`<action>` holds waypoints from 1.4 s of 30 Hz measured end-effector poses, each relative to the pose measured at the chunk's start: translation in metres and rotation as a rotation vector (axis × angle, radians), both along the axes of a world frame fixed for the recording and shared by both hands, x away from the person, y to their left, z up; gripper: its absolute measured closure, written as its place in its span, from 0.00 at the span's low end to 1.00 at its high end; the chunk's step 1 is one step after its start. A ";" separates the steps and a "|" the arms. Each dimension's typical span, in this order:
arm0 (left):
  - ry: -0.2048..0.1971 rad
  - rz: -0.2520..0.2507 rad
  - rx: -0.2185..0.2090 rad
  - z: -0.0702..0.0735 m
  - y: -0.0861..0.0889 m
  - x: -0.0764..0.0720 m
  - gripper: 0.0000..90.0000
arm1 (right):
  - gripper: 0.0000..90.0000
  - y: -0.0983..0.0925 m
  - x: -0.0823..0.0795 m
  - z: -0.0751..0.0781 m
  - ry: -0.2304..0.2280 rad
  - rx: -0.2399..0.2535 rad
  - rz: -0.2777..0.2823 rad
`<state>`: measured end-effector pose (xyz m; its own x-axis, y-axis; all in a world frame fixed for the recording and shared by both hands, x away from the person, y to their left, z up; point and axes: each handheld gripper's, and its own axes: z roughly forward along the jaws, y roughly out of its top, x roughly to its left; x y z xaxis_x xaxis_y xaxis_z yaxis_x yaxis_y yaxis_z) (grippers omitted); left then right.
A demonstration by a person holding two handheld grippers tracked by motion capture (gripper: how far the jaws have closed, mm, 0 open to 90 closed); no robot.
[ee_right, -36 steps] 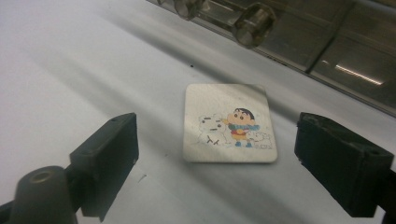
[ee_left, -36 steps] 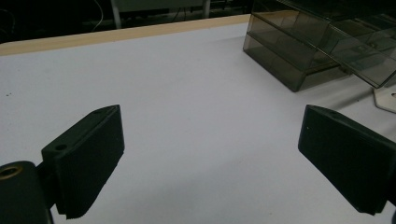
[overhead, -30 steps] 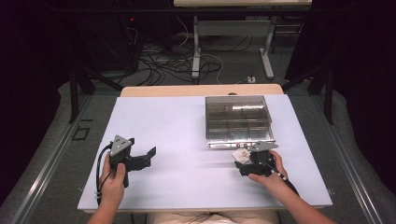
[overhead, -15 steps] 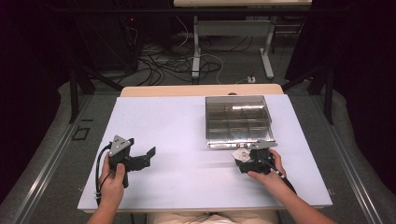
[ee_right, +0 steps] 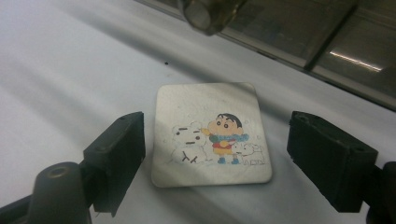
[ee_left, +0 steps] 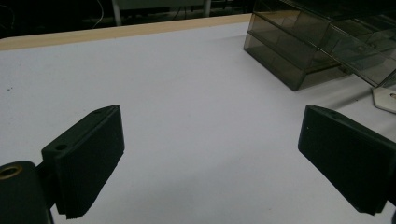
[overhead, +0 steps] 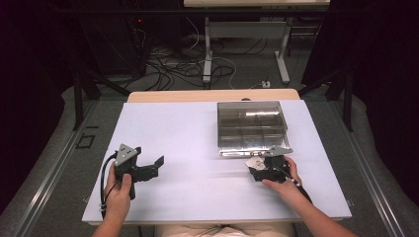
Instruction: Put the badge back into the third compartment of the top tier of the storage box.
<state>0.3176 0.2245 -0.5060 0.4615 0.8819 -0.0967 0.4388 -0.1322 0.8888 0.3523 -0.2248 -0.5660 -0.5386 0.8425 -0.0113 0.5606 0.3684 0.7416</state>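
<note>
A small square card (ee_right: 205, 107) with rounded corners and a cartoon picture of a child and white dogs lies flat on the white table (overhead: 197, 143). It also shows as a pale patch (overhead: 256, 161) just in front of the box. My right gripper (ee_right: 215, 154) straddles the card with a pad on each side and a gap between pad and card edge. Its jaws have just been closing and stand open around the card. In the high view the right gripper (overhead: 255, 169) rests low at the table's right. My left gripper (overhead: 156, 167) is held at the left, jaws open and empty (ee_left: 210, 158).
A smoky clear plastic box (overhead: 219, 126) with several compartments stands at the back right, right behind the card (ee_right: 289, 32) and off to the right in the left gripper view (ee_left: 280, 60). A wooden strip (overhead: 212, 95) lines the table's far edge.
The right hand has edged slightly toward the box. The left hand and its gripper have kept still.
</note>
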 end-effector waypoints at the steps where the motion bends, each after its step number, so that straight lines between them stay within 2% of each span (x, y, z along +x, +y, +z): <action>1: -0.001 -0.001 0.001 0.000 0.000 0.000 0.08 | 0.21 0.000 0.001 -0.001 0.002 0.002 0.003; 4: -0.004 0.003 0.001 0.000 0.001 -0.001 0.08 | 0.22 0.002 0.001 -0.002 0.003 0.005 0.014; 5: -0.009 0.002 0.014 0.000 0.002 -0.001 0.08 | 0.22 0.002 0.001 -0.002 0.003 0.005 0.014; 7: 0.004 -0.001 0.008 0.000 0.002 -0.001 0.08 | 0.23 0.004 0.002 -0.002 0.002 0.005 0.021; 14: 0.008 0.004 0.002 0.000 0.003 -0.003 0.08 | 0.26 0.005 0.004 -0.002 0.008 0.018 0.036; 16: 0.002 0.003 0.014 0.000 0.004 -0.003 0.08 | 0.26 0.005 0.005 -0.003 0.009 0.022 0.038; 22: 0.005 0.004 0.008 0.000 0.004 -0.004 0.08 | 0.26 0.005 0.005 -0.003 0.012 0.026 0.039; 32: 0.007 0.001 0.003 0.000 0.002 -0.003 0.08 | 0.36 0.001 0.005 -0.002 0.001 0.028 0.028; 42: 0.007 0.001 0.003 0.000 0.002 -0.003 0.08 | 0.37 0.001 0.005 -0.002 0.001 0.028 0.031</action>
